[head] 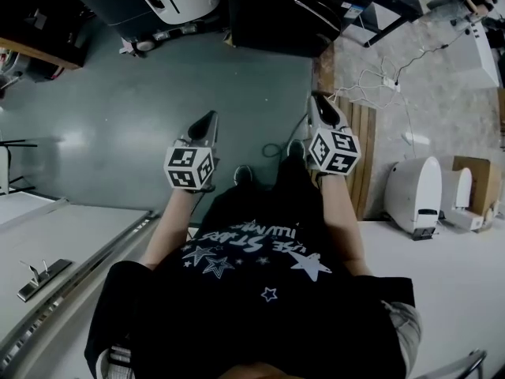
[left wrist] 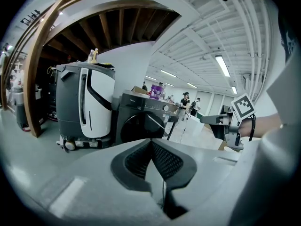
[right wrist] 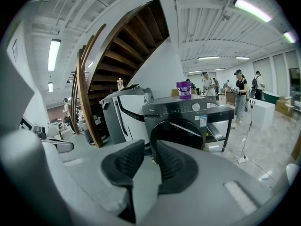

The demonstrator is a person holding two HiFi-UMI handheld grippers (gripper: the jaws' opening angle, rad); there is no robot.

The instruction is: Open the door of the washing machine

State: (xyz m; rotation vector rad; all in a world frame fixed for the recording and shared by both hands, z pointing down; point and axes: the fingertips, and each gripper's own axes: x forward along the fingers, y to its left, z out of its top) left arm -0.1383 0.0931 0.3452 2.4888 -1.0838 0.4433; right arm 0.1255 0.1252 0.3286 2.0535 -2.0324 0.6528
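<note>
The dark front-loading washing machine (head: pixel 288 10) stands ahead of me across the grey floor, its round door (right wrist: pixel 178 133) closed. It also shows in the left gripper view, where the washing machine (left wrist: pixel 141 121) sits just above my jaws. Both grippers are held out in the air, well short of it. My left gripper (left wrist: pixel 151 142) is shut, its pads meeting with nothing in them. My right gripper (right wrist: pixel 150 147) stands a little open, a narrow empty gap between its pads. In the head view the left gripper (head: pixel 209 118) and right gripper (head: pixel 317 101) point toward the machine.
A white-and-grey machine (right wrist: pixel 120 114) stands left of the washer, with a wooden staircase (right wrist: pixel 96 79) beyond. A purple tub (right wrist: pixel 183 89) sits on the washer. Cables (head: pixel 379 81) and a white appliance (head: pixel 414 192) lie at the right. White counters (head: pixel 47 243) flank me. People (right wrist: pixel 241 95) stand far off.
</note>
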